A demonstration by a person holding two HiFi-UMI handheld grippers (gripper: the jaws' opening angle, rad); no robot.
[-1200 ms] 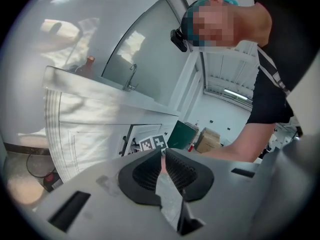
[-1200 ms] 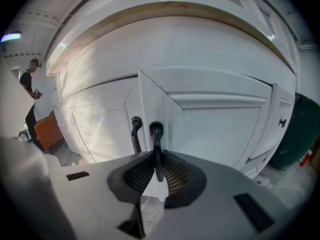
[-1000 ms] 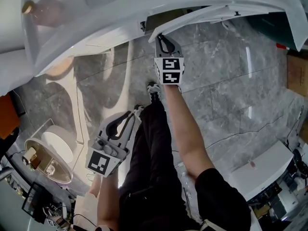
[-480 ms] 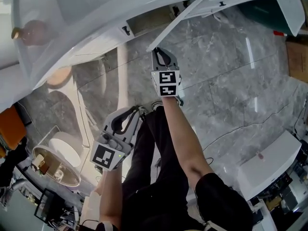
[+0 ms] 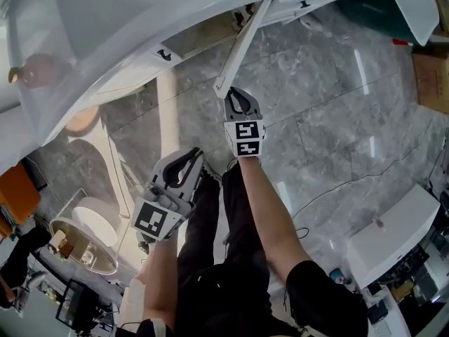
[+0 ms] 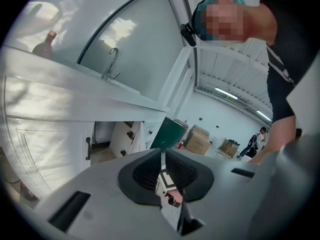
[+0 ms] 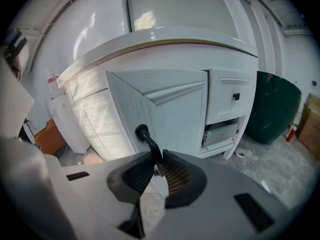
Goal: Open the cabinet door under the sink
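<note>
At the far left of the left gripper view a bottle (image 6: pixel 45 41) stands on the white counter (image 6: pixel 75 76), with a tap (image 6: pixel 112 64) at 3 o'clock from it. The left gripper (image 5: pixel 188 161) hangs beside the person's dark trouser leg (image 5: pixel 210 244), well apart from the cabinet. Its jaws are pressed together with nothing between them.

At 1 o'clock from it in the head view, the right gripper (image 5: pixel 231 93) meets the free edge of the cabinet door (image 5: pixel 242 44). The door stands swung out from the cabinet and runs away toward 1 o'clock (seen edge-on from above, it reads as a thin white slat). The right gripper view shows the jaws pinching the black handle (image 7: pixel 145 136) of that door, with the panel face just behind.

At 3 o'clock from the door sit a small drawer (image 7: pixel 232 96) and, further on, a dark green bin (image 7: pixel 277 104), on the grey stone floor (image 5: pixel 330 132).
</note>
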